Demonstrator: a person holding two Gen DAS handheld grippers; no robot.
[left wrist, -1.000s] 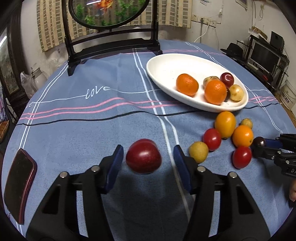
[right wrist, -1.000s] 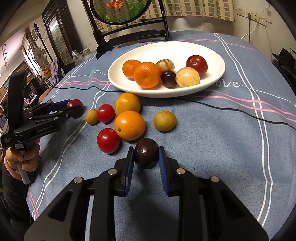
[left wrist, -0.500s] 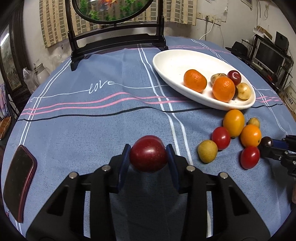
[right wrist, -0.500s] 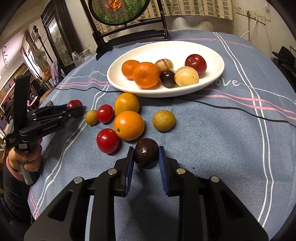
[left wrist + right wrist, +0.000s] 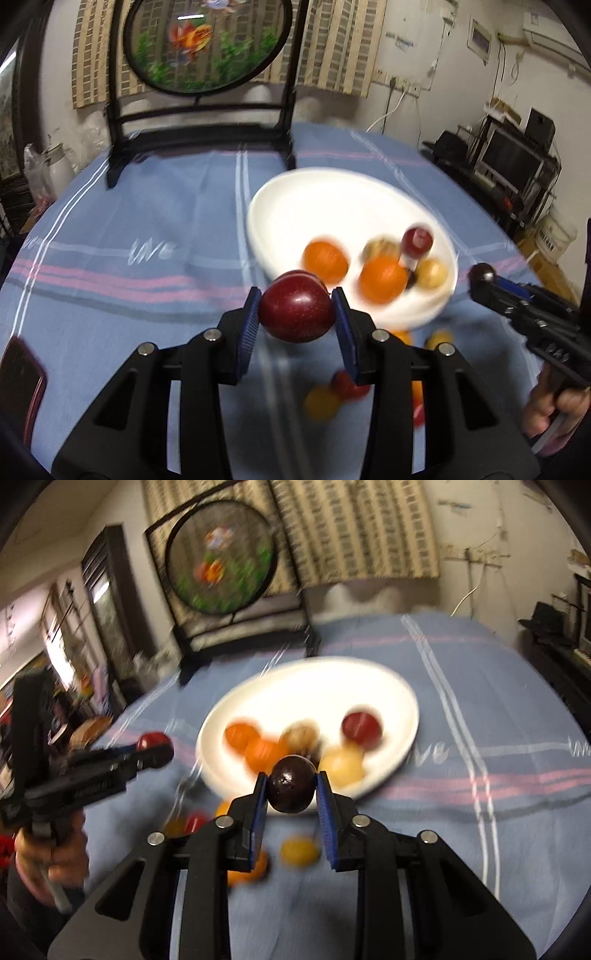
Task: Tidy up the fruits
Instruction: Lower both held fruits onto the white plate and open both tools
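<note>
**Now both tools carry fruit above the desk**

Now the left tool (image 5: 296,311) is closed on one red plum (image 5: 294,311), its two blue pads pressed to the fruit's sides, and holds it in the air in front of the near rim of the white plate (image 5: 295,206). The right tool (image 5: 291,788) is likewise clamped on one dark purple plum (image 5: 291,784), also lifted clear of the cloth and lined up with the plate's near edge.

The plate sits on the blue striped tablecloth (image 5: 147,221) that covers the desk. Six fruits can be counted in it, though motion blur softens them: two oranges (image 5: 242,735) side by side, one brownish speckled fruit (image 5: 301,736) behind them, one red fruit (image 5: 361,726) toward the right, one pale yellow fruit (image 5: 341,763) in front of that, and one small dark fruit only partly seen behind the held plum.

On the cloth before the plate lie loose fruits, too blurred and too hidden by the tools for a sure count; the right wrist view shows at least one yellow fruit (image 5: 300,850), one red (image 5: 195,821) and one orange (image 5: 245,871). One phone in a red case (image 5: 22,384) lies at the left edge. One round framed screen (image 5: 207,44) stands at the far side.
</note>
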